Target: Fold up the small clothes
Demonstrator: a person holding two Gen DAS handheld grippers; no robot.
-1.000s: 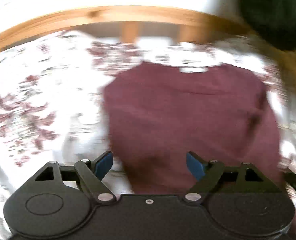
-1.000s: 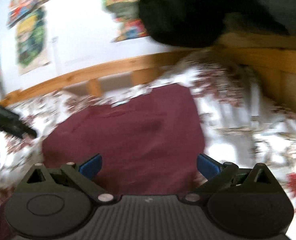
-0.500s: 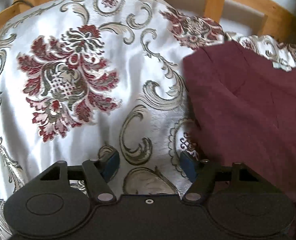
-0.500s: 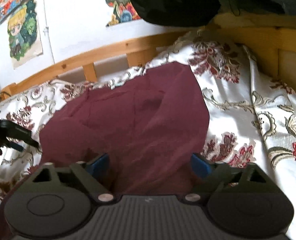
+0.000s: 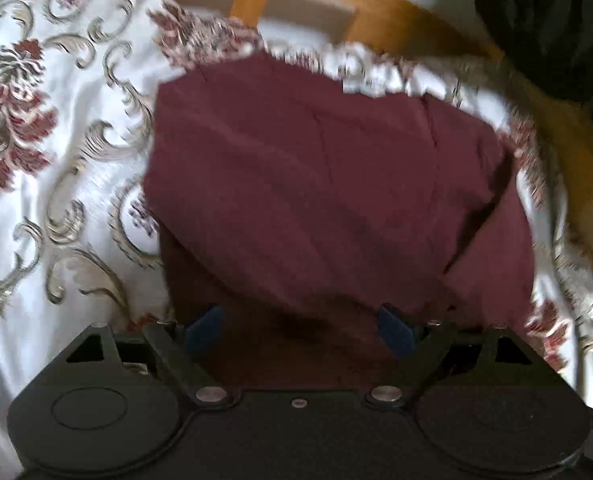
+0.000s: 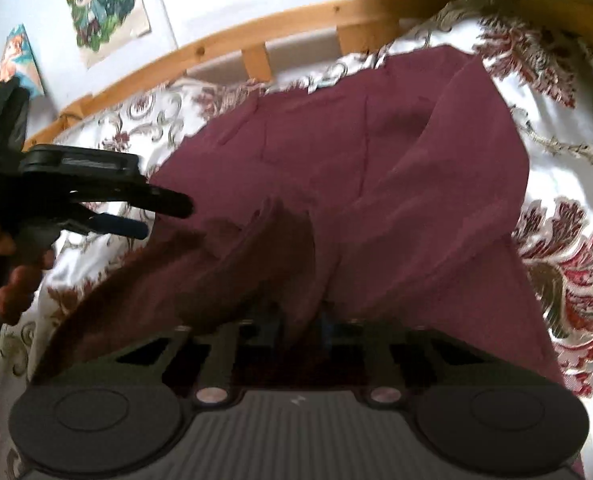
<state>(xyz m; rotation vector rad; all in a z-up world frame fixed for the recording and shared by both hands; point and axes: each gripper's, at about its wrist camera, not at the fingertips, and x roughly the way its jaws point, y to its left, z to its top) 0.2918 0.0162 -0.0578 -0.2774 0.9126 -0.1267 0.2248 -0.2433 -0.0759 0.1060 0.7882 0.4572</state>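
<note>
The maroon garment [image 5: 328, 184] lies spread on the bed, over the white floral bedspread [image 5: 56, 184], with its far edge close to the wooden bed rail [image 5: 380, 12]. In my right wrist view the same maroon garment [image 6: 368, 168] rises toward the camera: its near part is bunched into a ridge of folds that runs straight down into my right gripper [image 6: 300, 320]. There I see the two fingers drawn in close together with cloth pinched between them, so I read that gripper as clamped on the garment's near edge. My left gripper [image 5: 300, 328] sits low over the garment's near left part, its blue pads [image 5: 204, 330] spread wide with dark cloth showing between them; nothing is caught between them. From the right wrist view I also see the left gripper [image 6: 148, 212] from the side, poised just beside the garment's left edge, carried by the left hand [image 6: 4, 264], and I cannot tell from that angle whether it touches the fabric. Around all this, the bedspread [image 6: 556, 208] shows red flowers to the right, cartoon posters [image 6: 104, 4] hang on the pale wall behind the rail, and a dark bulky shape [image 5: 552, 28] sits at the far right corner.
</note>
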